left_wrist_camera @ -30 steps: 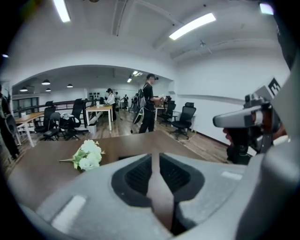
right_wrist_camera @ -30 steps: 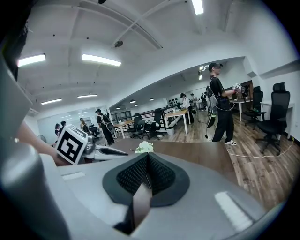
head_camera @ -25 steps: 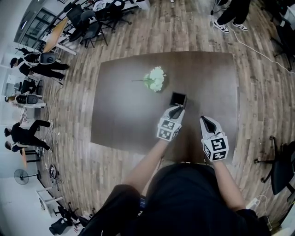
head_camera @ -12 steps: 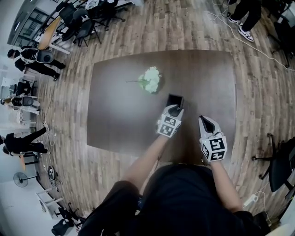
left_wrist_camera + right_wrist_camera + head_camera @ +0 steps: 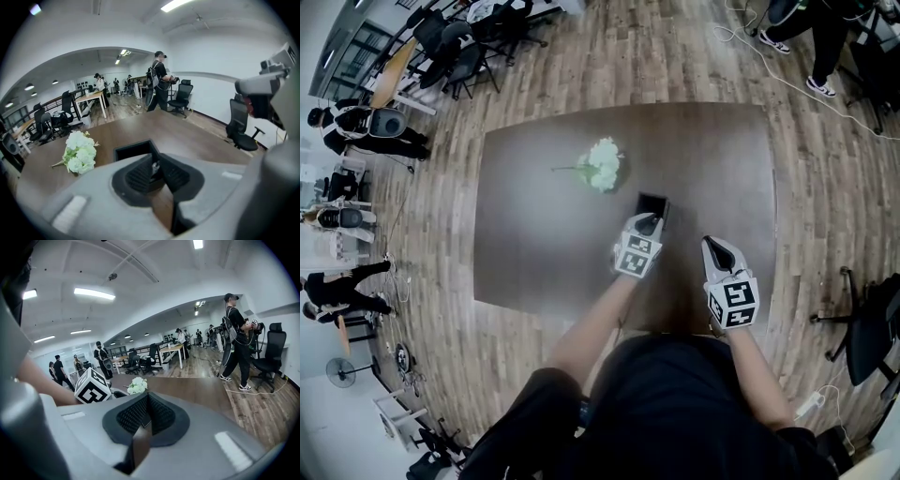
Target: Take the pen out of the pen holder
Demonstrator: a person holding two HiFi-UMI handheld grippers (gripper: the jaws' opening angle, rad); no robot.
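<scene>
A black square pen holder point(image 5: 653, 202) stands near the middle of the dark table point(image 5: 544, 234). My left gripper point(image 5: 648, 225) reaches its near edge from above. In the left gripper view the holder point(image 5: 133, 151) lies just beyond the jaws, and a small silvery pen top point(image 5: 154, 167) sits in the narrow gap of my left gripper point(image 5: 153, 162), which is shut on it. The rest of the pen is hidden. My right gripper point(image 5: 713, 247) hovers to the right of the holder, apart from it. It is shut and holds nothing, as seen in the right gripper view point(image 5: 147, 401).
A bunch of white flowers point(image 5: 603, 164) lies on the table left of and beyond the holder. Wooden floor surrounds the table. An office chair point(image 5: 867, 328) stands at the right. People and desks are far off at the left point(image 5: 356, 122).
My left gripper has crept forward, so its tips now overlap the holder's near edge. The right gripper has hardly moved.
</scene>
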